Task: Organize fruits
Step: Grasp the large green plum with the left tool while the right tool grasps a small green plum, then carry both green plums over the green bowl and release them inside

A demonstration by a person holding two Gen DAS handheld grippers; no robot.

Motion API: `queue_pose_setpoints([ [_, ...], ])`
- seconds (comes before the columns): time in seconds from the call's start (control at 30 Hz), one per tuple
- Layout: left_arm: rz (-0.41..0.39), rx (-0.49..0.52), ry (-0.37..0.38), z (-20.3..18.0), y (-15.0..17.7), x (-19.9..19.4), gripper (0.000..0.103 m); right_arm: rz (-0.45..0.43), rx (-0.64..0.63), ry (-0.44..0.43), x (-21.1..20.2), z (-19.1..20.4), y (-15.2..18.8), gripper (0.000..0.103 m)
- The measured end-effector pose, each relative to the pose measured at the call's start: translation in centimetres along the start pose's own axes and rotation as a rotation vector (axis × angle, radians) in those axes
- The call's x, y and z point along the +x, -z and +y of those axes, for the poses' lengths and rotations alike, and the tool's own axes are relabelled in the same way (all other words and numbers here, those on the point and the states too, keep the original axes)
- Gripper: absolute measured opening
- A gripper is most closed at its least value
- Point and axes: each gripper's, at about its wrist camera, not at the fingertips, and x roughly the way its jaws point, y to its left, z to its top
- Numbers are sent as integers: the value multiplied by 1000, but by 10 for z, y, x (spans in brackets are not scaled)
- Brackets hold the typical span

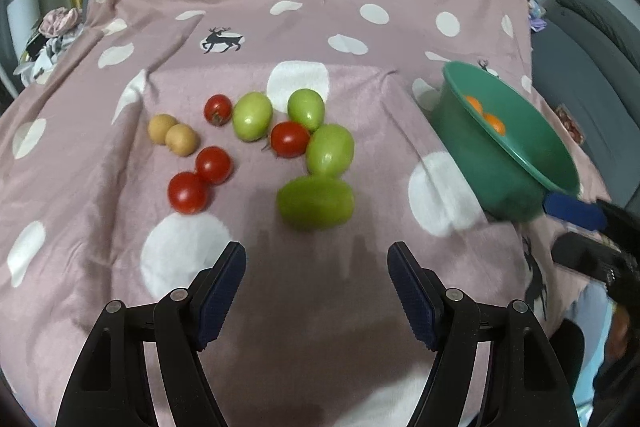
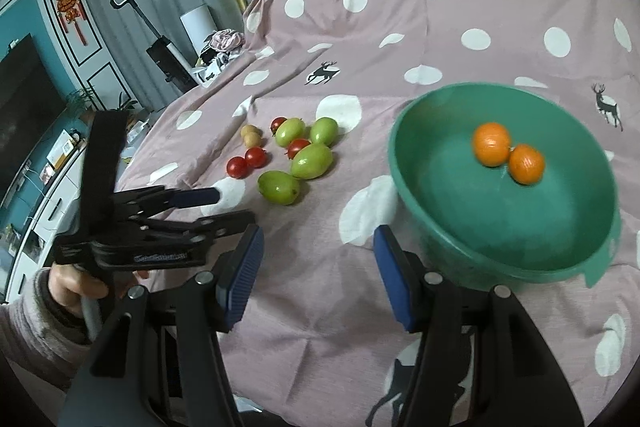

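Several green fruits, the nearest one (image 1: 315,202) blurred, several red tomatoes (image 1: 188,192) and two small tan fruits (image 1: 182,139) lie grouped on the pink polka-dot cloth (image 1: 320,19). A green bowl (image 1: 520,163) at the right holds two oranges (image 2: 491,144). My left gripper (image 1: 317,267) is open and empty, just short of the nearest green fruit (image 2: 279,187). My right gripper (image 2: 318,259) is open and empty, its right finger beside the bowl's (image 2: 500,247) near wall. The left gripper also shows in the right wrist view (image 2: 208,205).
The cloth drapes over a table whose far and right edges drop off. A grey chair (image 1: 592,39) stands at the right. Clutter (image 2: 224,41), a white cylinder and a vacuum (image 2: 168,55) sit beyond the far left edge, with curtains behind.
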Motion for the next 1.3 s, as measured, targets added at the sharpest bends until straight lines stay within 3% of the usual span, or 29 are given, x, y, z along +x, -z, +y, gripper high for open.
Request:
queue_pose_setpoints([
  [0.33,63,21,-23,-3,-21,38,73,22,13,-27,12,-1,-2,57],
  [0.43,69,27,-37,-2,-22,43,57,32,17,-37,18,-1,-4,57],
  [0.5,75,22,-37,1,-22,47,53,38,16,-43,22,0,-6,57],
  [0.87,5,-53,-55,38,-17,23,53,81,-16,-67,54,14,-25,57],
  [1.0,-22,-61,-79,49,-14,10,53,118,-19,-53,79,23,-37,57],
  [1.3,-70,-61,-106,64,-14,0,53,212,-4,68,142,25,-62,57],
])
